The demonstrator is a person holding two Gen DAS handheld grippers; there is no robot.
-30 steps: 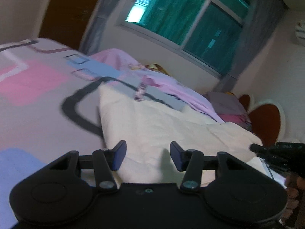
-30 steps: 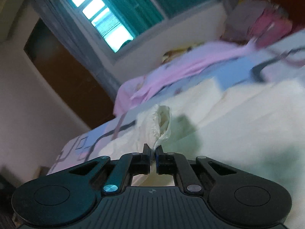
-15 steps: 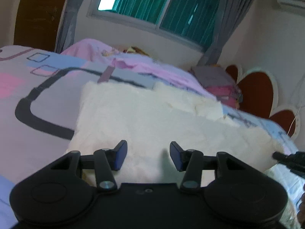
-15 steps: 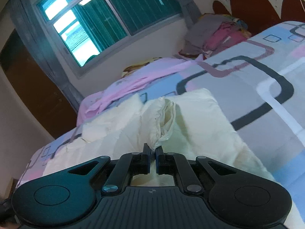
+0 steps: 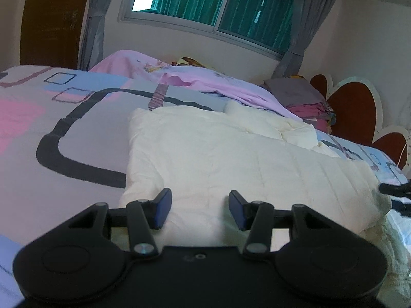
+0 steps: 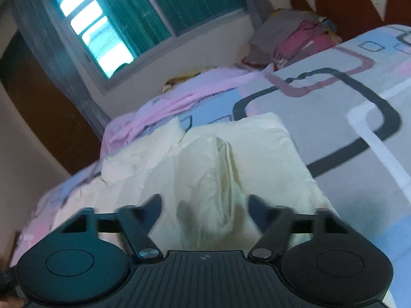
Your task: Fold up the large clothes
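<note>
A large cream padded garment [image 5: 231, 159] lies folded over on the patterned bed, with a puffy sleeve part at its far side. My left gripper [image 5: 199, 209] is open and empty, just above the garment's near edge. In the right wrist view the same cream garment [image 6: 231, 169] lies in front, with a bunched ridge of cloth running between the fingers. My right gripper [image 6: 205, 210] is open, its fingers either side of that ridge and not pinching it. The tip of the right gripper shows at the right edge of the left wrist view [image 5: 397, 188].
The bed sheet [image 5: 51, 128] has pink, blue and black shapes. A pink blanket [image 5: 195, 82] lies along the far side under the window. A pile of folded clothes [image 5: 305, 97] sits by the red heart-shaped headboard [image 5: 352, 102]. A brown door [image 5: 51, 20] stands at the far left.
My right gripper was shut on a bunch of the cream garment and has opened, letting the cloth drop onto the bed. The left gripper stayed open and steadied over the garment.
</note>
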